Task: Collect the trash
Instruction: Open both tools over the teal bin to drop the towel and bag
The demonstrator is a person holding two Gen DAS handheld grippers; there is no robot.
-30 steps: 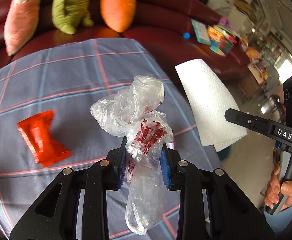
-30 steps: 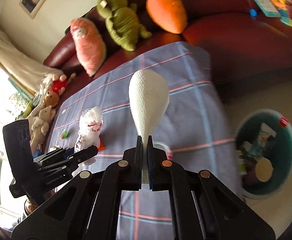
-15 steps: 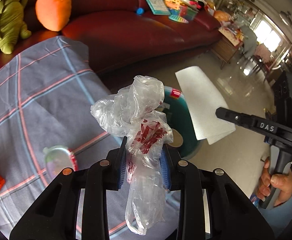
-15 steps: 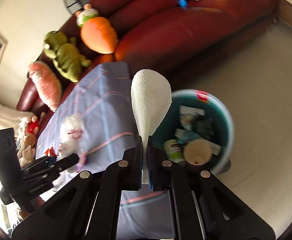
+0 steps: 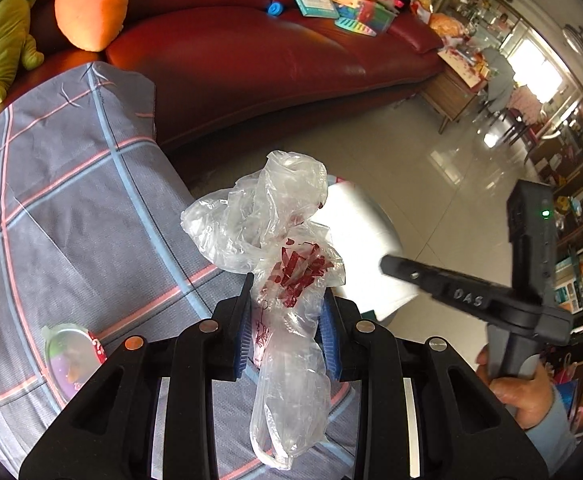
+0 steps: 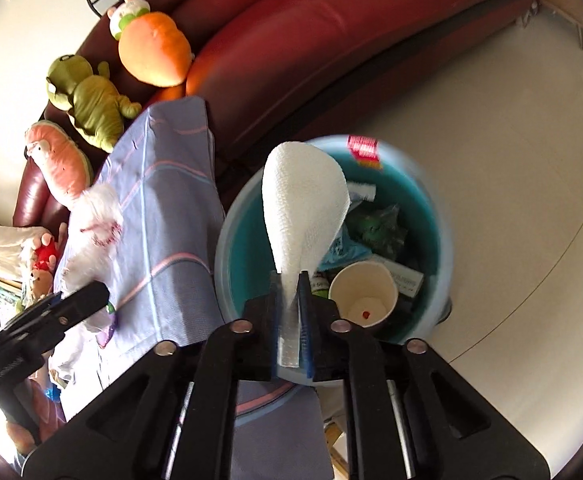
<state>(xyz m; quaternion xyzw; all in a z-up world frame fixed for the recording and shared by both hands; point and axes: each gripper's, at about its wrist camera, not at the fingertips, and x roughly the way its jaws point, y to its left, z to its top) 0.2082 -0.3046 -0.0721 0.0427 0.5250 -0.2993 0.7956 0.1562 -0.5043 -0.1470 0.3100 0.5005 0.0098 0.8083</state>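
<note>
Two textures: crinkled clear plastic bag (image 5: 283,256), quilted white paper towel (image 6: 305,208).

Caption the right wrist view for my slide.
Right tool, jaws opening, with paper towel between them above the teal trash bin.

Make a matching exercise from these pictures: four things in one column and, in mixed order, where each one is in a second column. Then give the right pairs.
Things
1. plastic bag
2. paper towel
3. paper cup
4. orange plush carrot

Places
A. on the red sofa
B. inside the teal bin
C. clamped in the left gripper
D. between the opening jaws of the right gripper, above the bin

Pairs: 1-C, 2-D, 3-B, 4-A
</note>
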